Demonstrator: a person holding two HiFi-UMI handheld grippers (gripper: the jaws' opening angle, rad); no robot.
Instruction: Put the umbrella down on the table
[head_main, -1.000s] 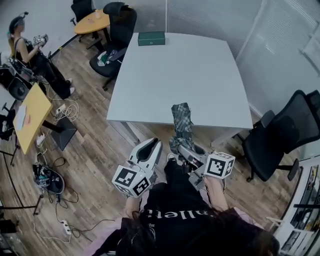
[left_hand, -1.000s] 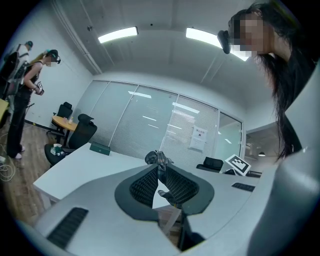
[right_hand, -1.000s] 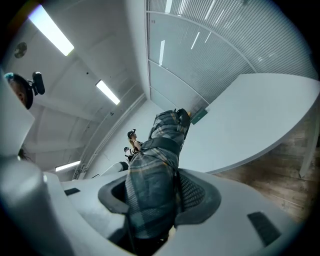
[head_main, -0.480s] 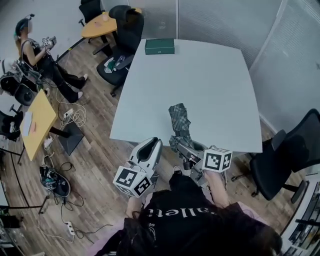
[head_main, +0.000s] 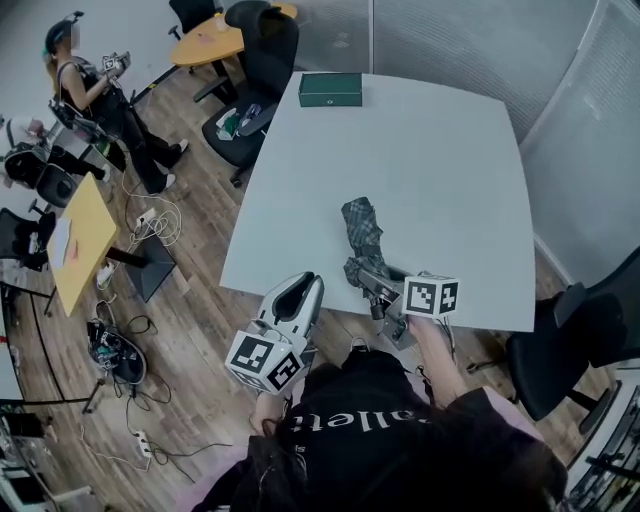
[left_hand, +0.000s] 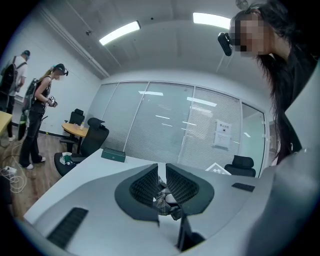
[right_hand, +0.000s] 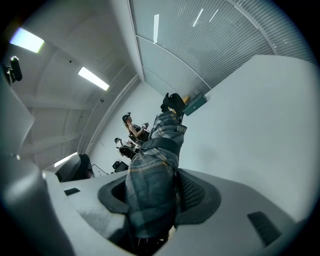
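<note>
A folded grey-green plaid umbrella (head_main: 362, 235) lies out over the white table (head_main: 430, 150) near its front edge. My right gripper (head_main: 374, 286) is shut on its near end. In the right gripper view the umbrella (right_hand: 152, 165) fills the gap between the jaws of my right gripper (right_hand: 156, 197), and its black tip points at the far end of the table. I cannot tell whether it touches the tabletop. My left gripper (head_main: 311, 282) hovers at the table's front left edge, shut and holding nothing. Past the left gripper (left_hand: 161, 181), a bit of the umbrella (left_hand: 163, 201) shows.
A dark green box (head_main: 330, 89) sits at the table's far edge. Black office chairs stand at the far left corner (head_main: 262, 50) and at the right (head_main: 585, 335). A person (head_main: 100, 95) stands at the left, near yellow tables (head_main: 75, 240) and floor cables.
Both grippers have moved forward towards the table. The umbrella, which stuck up at the table's front edge, now reaches out lower over the tabletop.
</note>
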